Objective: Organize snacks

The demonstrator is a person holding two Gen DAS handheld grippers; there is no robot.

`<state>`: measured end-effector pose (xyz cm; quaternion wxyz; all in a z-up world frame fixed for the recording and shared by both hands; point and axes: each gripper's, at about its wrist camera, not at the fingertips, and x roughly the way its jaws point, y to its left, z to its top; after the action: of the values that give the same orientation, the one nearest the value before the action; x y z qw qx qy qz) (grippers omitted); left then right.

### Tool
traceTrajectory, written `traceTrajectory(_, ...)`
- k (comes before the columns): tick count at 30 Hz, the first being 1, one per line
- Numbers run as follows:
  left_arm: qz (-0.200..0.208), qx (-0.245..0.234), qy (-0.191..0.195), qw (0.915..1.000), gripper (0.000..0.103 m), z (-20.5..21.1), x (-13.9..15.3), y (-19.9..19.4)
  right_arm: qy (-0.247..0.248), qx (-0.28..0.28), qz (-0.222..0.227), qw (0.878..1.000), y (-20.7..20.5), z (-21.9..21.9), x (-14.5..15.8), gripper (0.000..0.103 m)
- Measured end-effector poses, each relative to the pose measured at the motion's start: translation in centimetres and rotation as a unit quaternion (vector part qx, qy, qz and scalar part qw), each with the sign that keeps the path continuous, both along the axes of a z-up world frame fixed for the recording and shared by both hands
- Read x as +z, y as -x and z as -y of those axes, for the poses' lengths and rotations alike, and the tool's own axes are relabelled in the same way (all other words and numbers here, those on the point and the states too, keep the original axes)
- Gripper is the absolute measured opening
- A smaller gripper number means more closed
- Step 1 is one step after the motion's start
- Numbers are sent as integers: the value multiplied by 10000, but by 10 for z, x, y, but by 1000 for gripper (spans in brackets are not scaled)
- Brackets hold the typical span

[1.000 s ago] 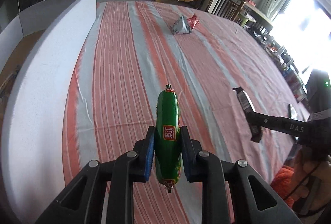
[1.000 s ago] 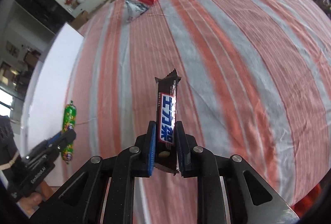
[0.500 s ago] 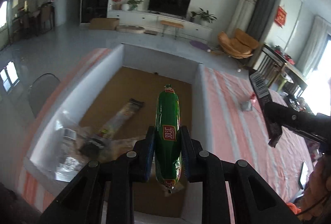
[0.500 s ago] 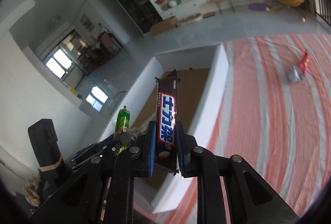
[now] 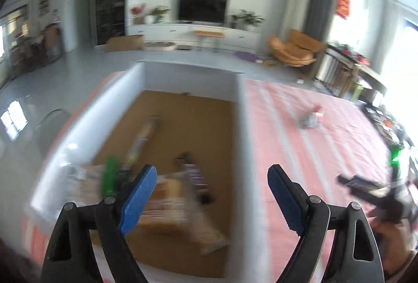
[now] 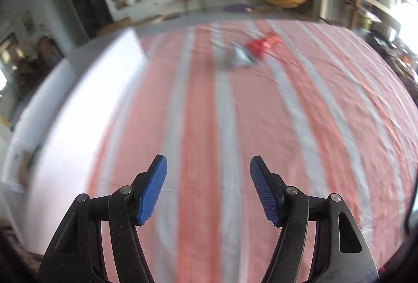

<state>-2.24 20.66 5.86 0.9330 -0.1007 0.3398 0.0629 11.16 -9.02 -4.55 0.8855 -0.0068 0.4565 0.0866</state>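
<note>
White-walled box [image 5: 239,126], brown floor. Inside, blurred: green sausage stick [image 5: 109,175] at left wall side, dark chocolate bar [image 5: 194,175] mid-floor, long pack [image 5: 142,136] farther back, clear bags near front. On striped cloth: silver pack [image 6: 239,58] touching red pack [image 6: 263,44].

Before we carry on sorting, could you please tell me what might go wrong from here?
1. Both views are motion-blurred, so where the dropped snacks settled in the box is hard to confirm.
2. The silver packet and red packet lie touching or overlapping on the cloth; a grab may catch both or neither.
3. The left gripper and right gripper are opening close together; they could collide on the next reach.
</note>
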Motion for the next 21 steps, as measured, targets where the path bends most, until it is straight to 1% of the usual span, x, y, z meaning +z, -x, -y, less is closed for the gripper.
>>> traceTrajectory(1, 42, -282, 55, 9996, 90, 19, 2, -4, 162, -213, -18, 9996, 2, 21, -13, 69)
traceTrajectory(3, 92, -788, 109, 9968, 102, 59, 2, -16, 368, -515, 69, 9980, 8, 50, -27, 69)
traceTrajectory(5, -15, -1244, 61, 9922, 103, 98, -6, -25, 438, -761, 224, 9959, 16, 72, -33, 69)
traceTrajectory(6, -141, -1483, 4, 9888, 103, 118, -14, -34, 392, -949, 290, 9943, 20, 81, -35, 69)
traceTrajectory(7, -283, -1713, -71, 9848, 103, 137, -28, -42, 195, -1134, 279, 9930, 22, 90, -35, 69)
traceTrajectory(8, -437, -1850, -150, 9817, 103, 153, -40, -51, 3, -1172, 337, 9925, 25, 98, -31, 69)
traceTrajectory(9, -613, -1928, -224, 9791, 103, 167, -55, -62, -89, -1166, 471, 9920, 28, 103, -28, 69)
traceTrajectory(11, -906, -1953, -345, 9759, 103, 183, -81, -81, 12, -1197, 596, 9910, 28, 100, -25, 70)
traceTrajectory(13, -1075, -1868, -416, 9756, 103, 190, -98, -97, -38, -1160, 557, 9917, 24, 96, -26, 70)
traceTrajectory(15, -1073, -1725, -449, 9781, 103, 193, -109, -104, -34, -1212, 529, 9912, 16, 95, -32, 70)
traceTrajectory(17, -1056, -1587, -527, 9802, 103, 192, -118, -119, -43, -1273, 459, 9908, 14, 97, -36, 70)
traceTrajectory(18, -1069, -1547, -573, 9805, 103, 191, -123, -126, -59, -1293, 391, 9908, 10, 98, -40, 70)
traceTrajectory(21, -1139, -1424, -725, 9806, 103, 189, -138, -142, 22, -1303, 383, 9907, 11, 97, -42, 71)
